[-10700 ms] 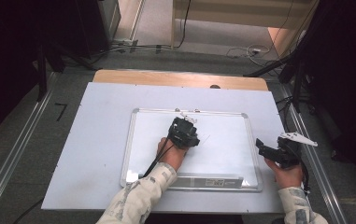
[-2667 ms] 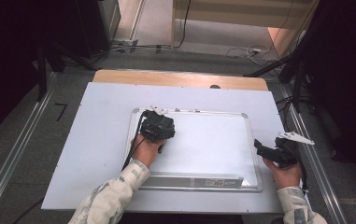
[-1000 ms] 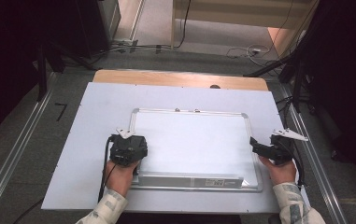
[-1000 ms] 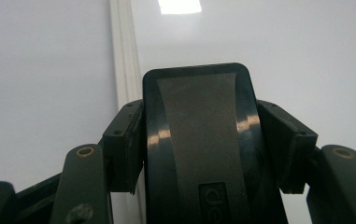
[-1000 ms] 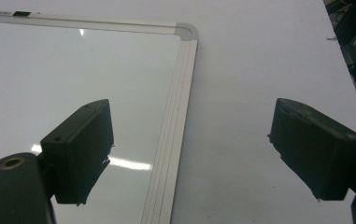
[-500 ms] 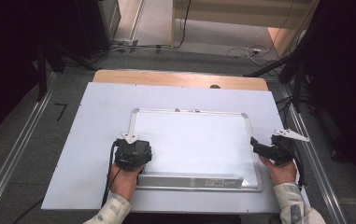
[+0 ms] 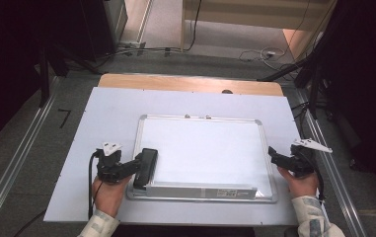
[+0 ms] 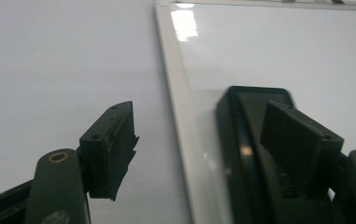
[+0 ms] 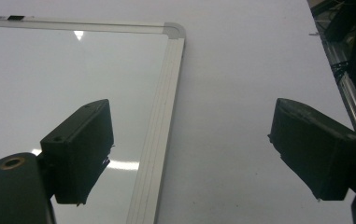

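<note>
1. One black eraser (image 7: 146, 167) lying on the near left corner of the whiteboard (image 7: 210, 148), just inside the left frame edge, long axis running away from the person, roughly along that edge.
2. Left gripper (image 7: 137, 165) right at the eraser: jaws spread apart, one over the table sheet left of the frame, the other over the eraser (image 8: 259, 154) itself; gripping nothing, contact with the eraser top unclear.
3. Straddling the frame rather than the eraser; likely needing a shift rightward before any closing across the short width.
4. Right gripper (image 7: 273, 154) well apart from the eraser, at the board's right edge, jaws wide open and empty, the frame (image 9: 159, 126) passing between them.
5. Left hand (image 7: 107, 192) clearly nearer.
6. Count: one whiteboard, one eraser, two grippers, one table (image 7: 101, 113).
</note>
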A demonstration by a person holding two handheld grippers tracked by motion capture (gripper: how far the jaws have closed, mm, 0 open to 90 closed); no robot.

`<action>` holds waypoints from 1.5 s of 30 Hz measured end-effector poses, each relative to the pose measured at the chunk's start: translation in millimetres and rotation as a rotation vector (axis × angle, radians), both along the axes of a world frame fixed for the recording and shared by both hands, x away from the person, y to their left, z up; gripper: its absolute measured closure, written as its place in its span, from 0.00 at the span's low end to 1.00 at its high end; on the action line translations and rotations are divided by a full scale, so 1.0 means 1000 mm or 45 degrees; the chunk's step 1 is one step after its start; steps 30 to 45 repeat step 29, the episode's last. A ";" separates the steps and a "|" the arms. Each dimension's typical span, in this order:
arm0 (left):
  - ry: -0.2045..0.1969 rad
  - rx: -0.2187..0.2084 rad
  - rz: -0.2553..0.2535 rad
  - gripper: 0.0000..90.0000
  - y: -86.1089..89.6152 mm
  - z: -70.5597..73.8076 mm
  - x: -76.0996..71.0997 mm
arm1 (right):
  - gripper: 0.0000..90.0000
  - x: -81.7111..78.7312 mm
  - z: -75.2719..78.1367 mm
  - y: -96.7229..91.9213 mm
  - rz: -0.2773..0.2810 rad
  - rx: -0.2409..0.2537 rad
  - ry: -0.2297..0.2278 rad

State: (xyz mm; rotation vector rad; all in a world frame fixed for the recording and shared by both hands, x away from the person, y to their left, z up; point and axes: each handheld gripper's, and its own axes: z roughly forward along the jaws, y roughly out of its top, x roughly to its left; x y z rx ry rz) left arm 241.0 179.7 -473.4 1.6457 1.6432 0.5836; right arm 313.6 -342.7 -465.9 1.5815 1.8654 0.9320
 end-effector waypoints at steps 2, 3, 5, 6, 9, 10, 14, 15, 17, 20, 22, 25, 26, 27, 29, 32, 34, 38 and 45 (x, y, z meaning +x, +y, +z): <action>-0.004 -0.009 0.023 0.30 0.009 -0.001 -0.001 | 0.14 -0.003 0.001 -0.002 -0.007 0.006 -0.002; -0.005 -0.009 0.030 0.29 0.013 -0.001 -0.001 | 0.14 -0.004 0.001 -0.003 -0.010 0.006 -0.004; -0.006 -0.001 0.048 0.28 0.023 -0.001 -0.003 | 0.13 -0.007 0.001 -0.005 -0.014 0.011 -0.007; -0.012 0.001 0.064 0.28 0.028 -0.001 -0.005 | 0.14 -0.009 0.001 -0.006 -0.015 0.010 -0.005; -0.013 0.015 0.102 0.28 0.045 -0.002 -0.011 | 0.14 -0.013 0.001 -0.010 -0.021 0.014 -0.007; -0.011 0.019 0.121 0.27 0.051 -0.002 -0.013 | 0.14 -0.014 0.001 -0.011 -0.026 0.016 -0.006; -0.009 0.011 0.168 0.27 0.071 -0.005 -0.025 | 0.13 -0.018 0.001 -0.014 -0.031 0.015 -0.010; -0.011 0.014 0.176 0.27 0.075 -0.005 -0.027 | 0.14 -0.019 0.001 -0.014 -0.034 0.014 -0.010; -0.013 0.011 0.186 0.26 0.081 -0.006 -0.032 | 0.14 -0.021 0.001 -0.015 -0.034 0.013 -0.011; -0.012 0.018 0.200 0.26 0.089 -0.007 -0.037 | 0.14 -0.023 0.001 -0.017 -0.043 0.013 -0.010; -0.008 0.015 0.208 0.25 0.093 -0.008 -0.040 | 0.14 -0.024 0.001 -0.018 -0.052 0.018 -0.003; -0.009 0.008 0.211 0.25 0.098 -0.010 -0.042 | 0.14 -0.027 0.000 -0.019 -0.057 0.016 -0.003; -0.009 0.002 0.210 0.25 0.099 -0.011 -0.042 | 0.14 -0.027 0.000 -0.020 -0.058 0.017 -0.002; -0.008 0.003 0.208 0.25 0.099 -0.011 -0.042 | 0.14 -0.028 0.000 -0.020 -0.062 0.019 -0.004; -0.006 0.001 0.199 0.25 0.098 -0.012 -0.041 | 0.14 -0.028 0.000 -0.021 -0.067 0.021 -0.001; -0.006 0.001 0.199 0.25 0.098 -0.012 -0.041 | 0.14 -0.028 0.000 -0.021 -0.067 0.021 -0.001; -0.006 0.001 0.199 0.25 0.098 -0.012 -0.041 | 0.14 -0.028 0.000 -0.021 -0.067 0.021 -0.001; -0.006 0.001 0.199 0.25 0.098 -0.012 -0.041 | 0.14 -0.028 0.000 -0.021 -0.067 0.021 -0.001; -0.006 0.001 0.199 0.25 0.098 -0.012 -0.041 | 0.14 -0.028 0.000 -0.021 -0.067 0.021 -0.001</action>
